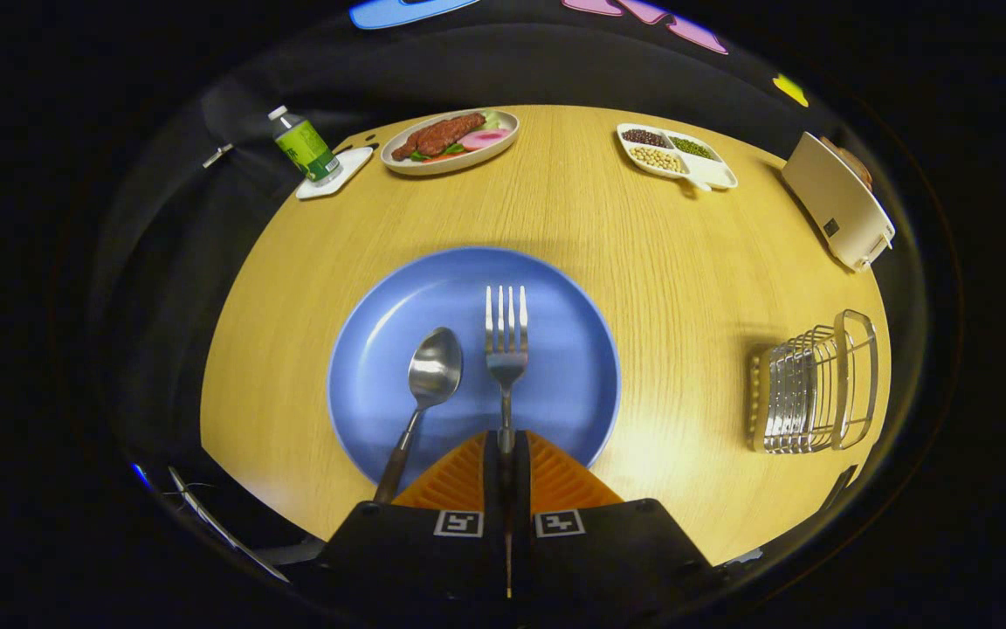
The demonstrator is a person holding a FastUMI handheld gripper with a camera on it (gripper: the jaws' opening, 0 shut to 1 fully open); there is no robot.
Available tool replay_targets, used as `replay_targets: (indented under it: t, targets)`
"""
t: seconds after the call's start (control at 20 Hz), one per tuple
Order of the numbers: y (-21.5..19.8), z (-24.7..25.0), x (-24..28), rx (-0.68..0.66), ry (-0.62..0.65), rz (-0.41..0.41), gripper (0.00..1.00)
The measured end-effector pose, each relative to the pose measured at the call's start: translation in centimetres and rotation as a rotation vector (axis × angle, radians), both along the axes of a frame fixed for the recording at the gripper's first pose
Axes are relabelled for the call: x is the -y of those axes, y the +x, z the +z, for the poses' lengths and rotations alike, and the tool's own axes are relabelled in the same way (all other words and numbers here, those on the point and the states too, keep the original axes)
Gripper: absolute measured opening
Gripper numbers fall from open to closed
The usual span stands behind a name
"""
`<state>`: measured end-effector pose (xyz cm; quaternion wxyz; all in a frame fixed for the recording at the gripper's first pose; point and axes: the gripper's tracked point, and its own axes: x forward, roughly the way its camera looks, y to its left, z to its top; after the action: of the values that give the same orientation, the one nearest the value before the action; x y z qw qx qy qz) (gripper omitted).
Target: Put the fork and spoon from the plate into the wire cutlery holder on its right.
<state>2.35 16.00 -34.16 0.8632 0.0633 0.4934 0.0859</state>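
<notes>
Two pieces of cutlery are lying on the blue plate (381,349) just ahead of your fingers, and you are working over a round wooden table (608,236) that is carrying everything else. Well off to the plate's right, the wire cutlery holder (813,384) is waiting near the table's edge. The fork (506,349) is lying tines away from you. Its handle is running straight back between the fingers of your gripper (506,441), which are drawn in close with the thin stem pinched between them, so you are holding the fork low on its handle. The spoon (429,384) is resting just beside it on the left, bowl up, its dark handle passing under your left finger.

Both look like stiff, light metal, smooth and likely slippery. Gripping this far back, the tine end is probably wanting to droop or swivel, so lift it level. For the spoon, the darker handle is looking like the surer hold.
</notes>
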Motion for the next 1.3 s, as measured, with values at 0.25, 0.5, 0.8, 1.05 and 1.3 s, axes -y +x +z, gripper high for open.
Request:
replay_targets:
  t: [0.25, 0.5, 0.8, 1.05, 1.3]
  targets:
    - [-1.1, 5.4, 3.5, 0.063, -0.019, 0.092, 0.07]
    - [-2.6, 9.8, 9.2, 0.056, -0.049, 0.162, 0.07]
    - [-4.6, 12.1, 19.9, -0.094, -0.194, 0.203, 0.07]
    - [-6.9, 10.6, 23.7, -0.347, -0.202, 0.258, 0.07]
    - [-7.0, 8.5, 25.8, -0.567, -0.292, 0.328, 0.07]
